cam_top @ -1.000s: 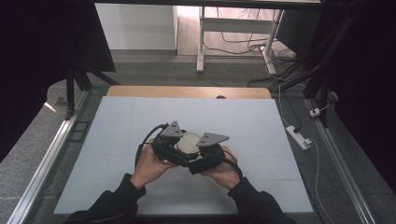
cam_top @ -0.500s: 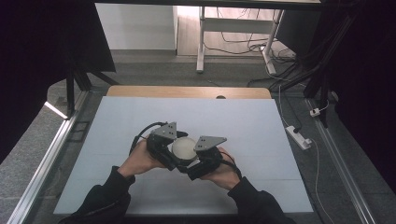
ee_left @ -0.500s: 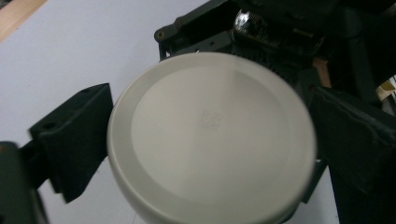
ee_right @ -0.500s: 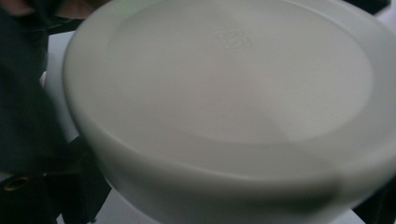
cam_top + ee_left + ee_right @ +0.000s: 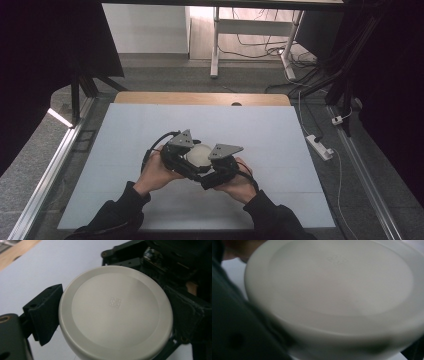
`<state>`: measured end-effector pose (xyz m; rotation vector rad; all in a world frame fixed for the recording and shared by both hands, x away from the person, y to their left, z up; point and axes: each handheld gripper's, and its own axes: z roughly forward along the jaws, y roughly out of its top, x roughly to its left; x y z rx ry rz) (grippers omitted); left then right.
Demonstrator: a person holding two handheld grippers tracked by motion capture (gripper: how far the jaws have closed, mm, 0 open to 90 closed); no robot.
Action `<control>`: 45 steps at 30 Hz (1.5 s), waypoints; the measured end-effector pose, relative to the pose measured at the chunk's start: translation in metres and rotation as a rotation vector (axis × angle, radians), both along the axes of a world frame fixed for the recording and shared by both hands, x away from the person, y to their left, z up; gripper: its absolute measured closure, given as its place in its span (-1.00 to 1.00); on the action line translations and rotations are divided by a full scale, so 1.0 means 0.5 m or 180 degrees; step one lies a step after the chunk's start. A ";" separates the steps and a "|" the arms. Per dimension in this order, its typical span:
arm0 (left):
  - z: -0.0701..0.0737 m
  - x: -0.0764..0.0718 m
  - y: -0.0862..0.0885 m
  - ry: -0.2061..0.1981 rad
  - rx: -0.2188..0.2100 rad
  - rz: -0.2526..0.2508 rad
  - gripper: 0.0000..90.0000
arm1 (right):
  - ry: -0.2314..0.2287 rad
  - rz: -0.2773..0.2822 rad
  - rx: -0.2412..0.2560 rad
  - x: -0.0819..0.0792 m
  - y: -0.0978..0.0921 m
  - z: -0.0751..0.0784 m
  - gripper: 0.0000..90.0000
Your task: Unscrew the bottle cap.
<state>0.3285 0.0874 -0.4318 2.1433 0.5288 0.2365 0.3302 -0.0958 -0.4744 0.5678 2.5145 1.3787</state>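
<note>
Cream-white plastic, a round lidded container [image 5: 199,155] is held between the left tool [image 5: 176,154] and the right tool [image 5: 220,167], just above the white worktop [image 5: 280,135], equally near both. In the left gripper view, black jaws are seen pressed against opposite rims of the container [image 5: 115,312]. The right tool's closure cannot be told: its view is blurred, with the container [image 5: 337,290] close against the lens.
</note>
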 end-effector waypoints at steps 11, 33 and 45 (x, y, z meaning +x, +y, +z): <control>-0.001 -0.002 -0.018 -0.0023 0.0019 0.0226 -0.92 | -0.0003 -0.0156 -0.0006 0.006 -0.006 -0.001 -0.85; -0.002 0.019 0.044 0.0046 -0.0240 -0.0876 -0.83 | -0.0006 0.0394 0.0096 -0.011 0.000 0.009 -0.85; 0.000 0.003 0.007 0.0053 -0.0116 -0.0083 -0.82 | -0.0008 0.0004 0.0009 0.001 -0.003 0.003 -0.85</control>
